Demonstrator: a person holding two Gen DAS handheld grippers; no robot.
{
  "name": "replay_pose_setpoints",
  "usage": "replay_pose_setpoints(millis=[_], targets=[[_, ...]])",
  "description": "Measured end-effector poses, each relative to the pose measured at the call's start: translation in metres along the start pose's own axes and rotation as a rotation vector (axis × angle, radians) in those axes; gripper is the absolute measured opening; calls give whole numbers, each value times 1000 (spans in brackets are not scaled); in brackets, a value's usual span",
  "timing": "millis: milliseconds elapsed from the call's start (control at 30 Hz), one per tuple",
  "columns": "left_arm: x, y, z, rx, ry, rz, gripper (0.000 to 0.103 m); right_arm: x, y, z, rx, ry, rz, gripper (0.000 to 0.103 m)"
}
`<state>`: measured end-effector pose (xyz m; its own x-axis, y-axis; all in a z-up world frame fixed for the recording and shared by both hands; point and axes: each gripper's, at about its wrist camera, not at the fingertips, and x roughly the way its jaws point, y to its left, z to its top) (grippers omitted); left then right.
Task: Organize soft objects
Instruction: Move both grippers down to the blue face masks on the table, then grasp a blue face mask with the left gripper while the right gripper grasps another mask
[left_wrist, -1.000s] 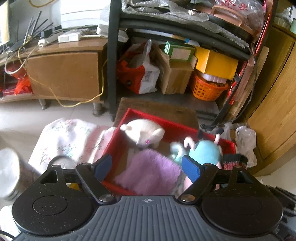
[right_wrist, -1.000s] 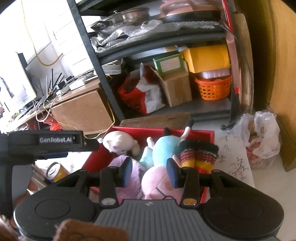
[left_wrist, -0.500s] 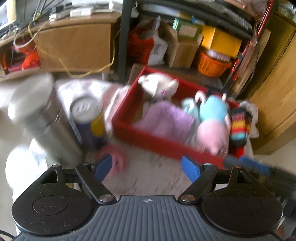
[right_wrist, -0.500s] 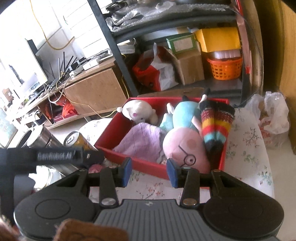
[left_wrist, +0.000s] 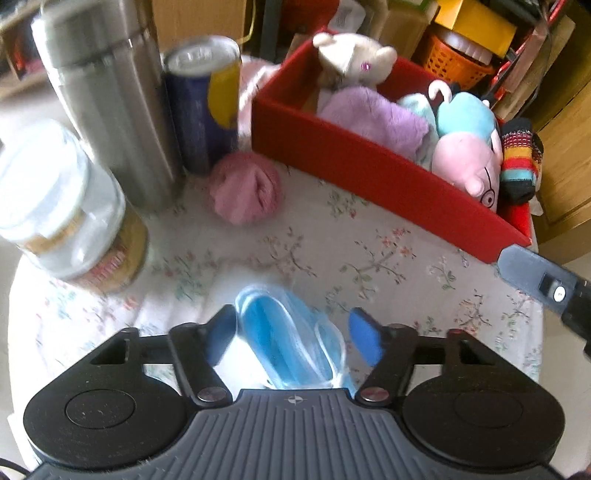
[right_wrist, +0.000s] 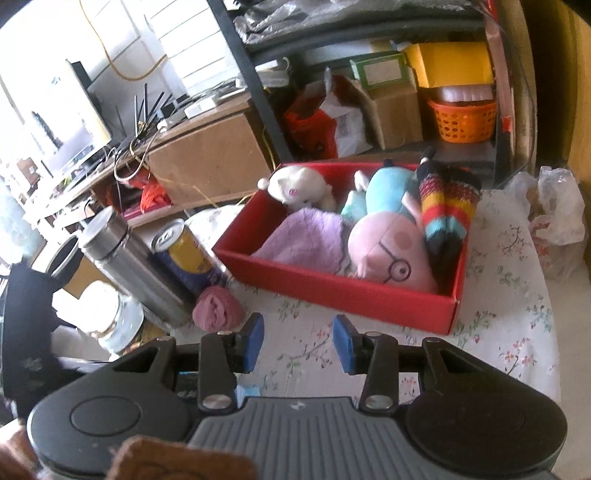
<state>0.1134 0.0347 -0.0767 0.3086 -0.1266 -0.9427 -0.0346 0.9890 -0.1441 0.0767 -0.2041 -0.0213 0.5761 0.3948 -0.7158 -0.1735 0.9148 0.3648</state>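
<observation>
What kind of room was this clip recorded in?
Most likely a lived-in home room, used partly for storage. A small table with a floral cloth stands before a dark shelving rack crammed with boxes and bags, and a wooden cabinet carries tangled cables.

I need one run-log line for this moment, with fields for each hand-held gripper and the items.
left hand-held gripper: closing around blue face mask, not yet gripped | right hand-held gripper: empty | pink sock ball: on table | red box: holds plush toys
</observation>
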Motion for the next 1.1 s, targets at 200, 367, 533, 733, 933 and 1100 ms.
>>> replay_pose_setpoints(millis=[200,367,533,733,933,1100], targets=[[2,0,-3,-9,20,-4,37,6,3,-7,-21,44,10,12],[-3,-1,-2,14,-6,14,25,21,11,-17,-44,123,38,12],[-10,9,-1,-15,-32,4,19,37,26,-30,-126,210,47,12],[-30,26,7,-75,-91,-3,19,55,34,-44,-122,281,85,12],[-28,28,6,-71,-70,-18,19,75,54,-60,-182,340,102,12],[-24,25,4,-56,-57,-20,21,91,57,-72,-212,377,85,11]])
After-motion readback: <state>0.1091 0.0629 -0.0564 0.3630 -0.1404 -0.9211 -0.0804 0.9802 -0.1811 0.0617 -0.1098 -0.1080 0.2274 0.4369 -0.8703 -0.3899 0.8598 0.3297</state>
